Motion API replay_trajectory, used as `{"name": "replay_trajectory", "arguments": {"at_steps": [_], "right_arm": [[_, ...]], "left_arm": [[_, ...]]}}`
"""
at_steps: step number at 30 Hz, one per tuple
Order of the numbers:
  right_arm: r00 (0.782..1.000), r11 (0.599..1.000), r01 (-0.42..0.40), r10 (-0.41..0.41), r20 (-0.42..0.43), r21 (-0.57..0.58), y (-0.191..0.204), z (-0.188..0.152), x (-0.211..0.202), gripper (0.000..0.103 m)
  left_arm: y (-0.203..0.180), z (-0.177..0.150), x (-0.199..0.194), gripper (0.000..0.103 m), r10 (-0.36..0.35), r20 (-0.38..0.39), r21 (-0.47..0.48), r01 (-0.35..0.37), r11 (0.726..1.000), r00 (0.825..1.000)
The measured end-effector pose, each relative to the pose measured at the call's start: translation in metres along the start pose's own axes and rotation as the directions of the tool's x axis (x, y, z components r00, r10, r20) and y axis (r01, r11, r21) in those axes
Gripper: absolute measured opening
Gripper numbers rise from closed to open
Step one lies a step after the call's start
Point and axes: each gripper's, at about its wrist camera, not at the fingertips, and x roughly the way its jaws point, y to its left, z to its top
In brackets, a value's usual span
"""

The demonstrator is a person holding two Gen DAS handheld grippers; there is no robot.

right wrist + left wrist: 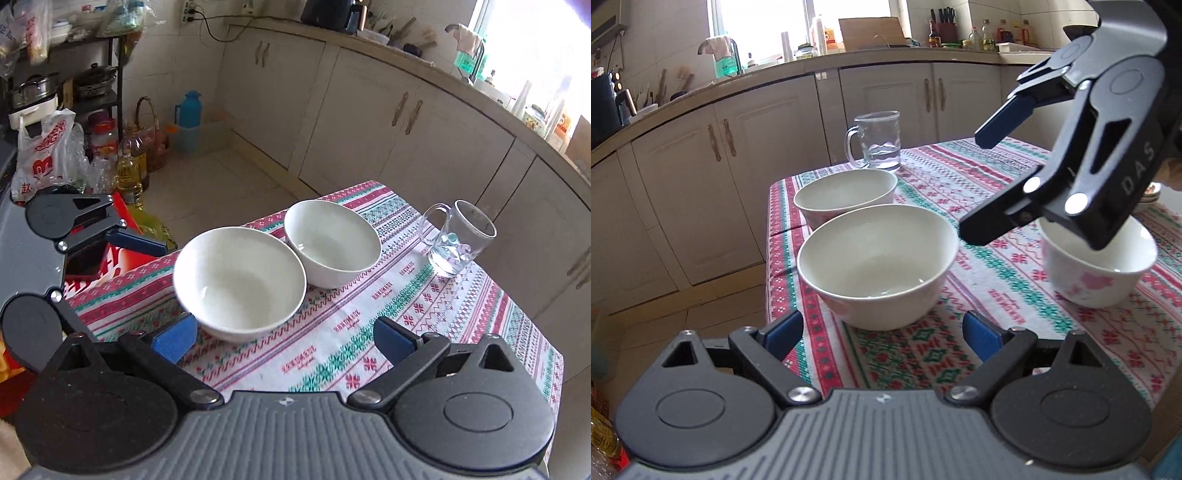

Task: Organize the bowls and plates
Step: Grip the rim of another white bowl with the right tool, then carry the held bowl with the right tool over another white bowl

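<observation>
The left tongs [882, 334] are wide open and hold nothing. Just in front of them, near the bench [997, 266] edge, sits the near bowl [877, 266]. The far bowl [846, 195] touches it from behind, and a glass mug [875, 142] with a little water stands further back. To the right is a small flowered bowl [1099, 271]. The right tongs [971, 184] hang over it, also wide open and empty. The near bowl looks smooth, so a poor grab could push it off the edge or bang the far bowl.
</observation>
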Motion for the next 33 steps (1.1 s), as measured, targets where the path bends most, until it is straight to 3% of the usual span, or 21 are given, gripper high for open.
{"name": "replay_trajectory", "arguments": {"at_steps": [7,12,18,33], "right_arm": [[0.999,0.999,-0.023,0.024,-0.044,0.042,-0.007,0.012,0.032,0.1],[0.996,0.996,-0.056,0.061,-0.071,0.075,-0.01,0.016,0.049,0.084],[0.991,0.991,-0.091,0.1,-0.09,0.102,-0.013,0.019,0.061,0.074],[0.977,0.966,-0.18,0.198,-0.08,0.183,-0.021,0.025,0.075,0.065]], "left_arm": [[0.008,0.003,0.014,0.093,-0.016,0.003,-0.013,0.016,1.0,1.0],[0.007,0.003,0.018,0.093,-0.03,0.012,0.003,0.03,1.0,0.999],[0.007,0.007,0.021,0.093,-0.037,0.035,0.01,0.037,0.999,0.999],[0.009,0.01,0.022,0.092,-0.051,0.045,0.007,0.051,0.999,0.998]]}}
